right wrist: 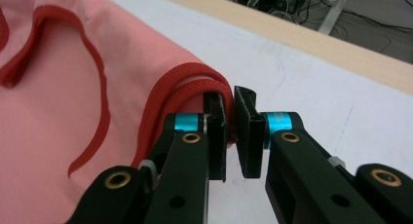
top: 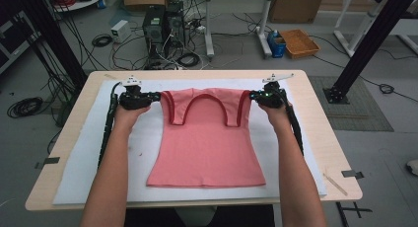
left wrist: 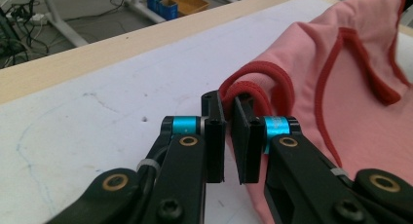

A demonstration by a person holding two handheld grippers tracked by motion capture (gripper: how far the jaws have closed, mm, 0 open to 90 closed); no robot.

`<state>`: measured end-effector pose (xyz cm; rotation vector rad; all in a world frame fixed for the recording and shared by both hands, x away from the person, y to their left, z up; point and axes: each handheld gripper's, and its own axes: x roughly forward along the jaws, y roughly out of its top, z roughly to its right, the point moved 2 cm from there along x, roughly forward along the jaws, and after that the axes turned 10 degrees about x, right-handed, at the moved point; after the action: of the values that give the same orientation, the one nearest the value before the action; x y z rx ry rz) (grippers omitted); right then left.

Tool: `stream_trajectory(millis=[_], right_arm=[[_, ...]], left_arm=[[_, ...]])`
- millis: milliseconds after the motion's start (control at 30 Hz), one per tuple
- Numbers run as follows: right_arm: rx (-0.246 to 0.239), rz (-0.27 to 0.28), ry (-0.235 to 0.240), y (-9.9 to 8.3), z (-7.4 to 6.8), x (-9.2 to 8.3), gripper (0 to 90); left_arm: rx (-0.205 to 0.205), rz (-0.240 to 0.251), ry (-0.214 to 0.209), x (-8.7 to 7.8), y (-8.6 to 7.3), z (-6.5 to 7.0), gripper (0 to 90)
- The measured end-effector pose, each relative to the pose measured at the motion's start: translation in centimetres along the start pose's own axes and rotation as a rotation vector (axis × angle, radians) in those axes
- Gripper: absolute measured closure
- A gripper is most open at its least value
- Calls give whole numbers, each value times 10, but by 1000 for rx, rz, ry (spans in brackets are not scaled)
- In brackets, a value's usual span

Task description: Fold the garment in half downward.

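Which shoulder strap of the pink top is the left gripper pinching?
The strap at the top's left corner in the high view, its red trim clamped by the left gripper; the right gripper holds the other.

Beyond my claws, a pale wooden table [top: 315, 138] carries a white mat [top: 88, 153] in a dim workshop. On the grey floor [top: 236, 49] ahead, computer towers [top: 162, 24] sit in tangled cables [top: 187, 59]; farther right, an orange tray [top: 299, 42] rests beside a white desk's legs [top: 263, 27].
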<state>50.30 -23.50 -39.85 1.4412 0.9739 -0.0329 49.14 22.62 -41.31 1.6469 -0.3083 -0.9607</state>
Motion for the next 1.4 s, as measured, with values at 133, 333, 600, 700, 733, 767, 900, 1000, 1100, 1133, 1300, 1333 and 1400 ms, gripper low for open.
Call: stream_trajectory(millis=[133,333,600,700,733,767,900,1000,1100,1133,1300,1333,1400], right_arm=[[-16,-11,3,-9,-1,-5,842],[-30,6,22,-17,-6,-18,841],[-57,50,57,-26,-15,-39,841],[-72,58,71,-32,-19,-47,841],[-78,59,75,-35,-21,-50,841],[-86,64,80,-37,-23,-53,841],[-107,76,106,-47,-30,-64,841],[-117,81,132,-56,-37,-72,840],[-146,94,158,-65,-44,-79,840],[-146,92,165,-69,-46,-82,840],[-175,88,194,-93,-55,-93,840],[-179,89,202,-98,-56,-96,840],[-188,82,203,-107,-59,-100,840]], left_arm=[[6,9,-6,-3,-6,7,838],[19,51,-20,-17,-12,17,838],[50,93,-41,-39,-17,32,839],[68,97,-47,-45,-17,39,838],[75,99,-51,-47,-18,41,838],[76,100,-56,-50,-19,44,837],[99,98,-72,-59,-26,52,837],[104,90,-90,-66,-33,60,837],[104,88,-101,-74,-40,66,837],[100,92,-108,-77,-42,68,837],[101,90,-119,-84,-52,81,837],[106,85,-123,-86,-53,84,837],[117,90,-132,-91,-55,90,837]])
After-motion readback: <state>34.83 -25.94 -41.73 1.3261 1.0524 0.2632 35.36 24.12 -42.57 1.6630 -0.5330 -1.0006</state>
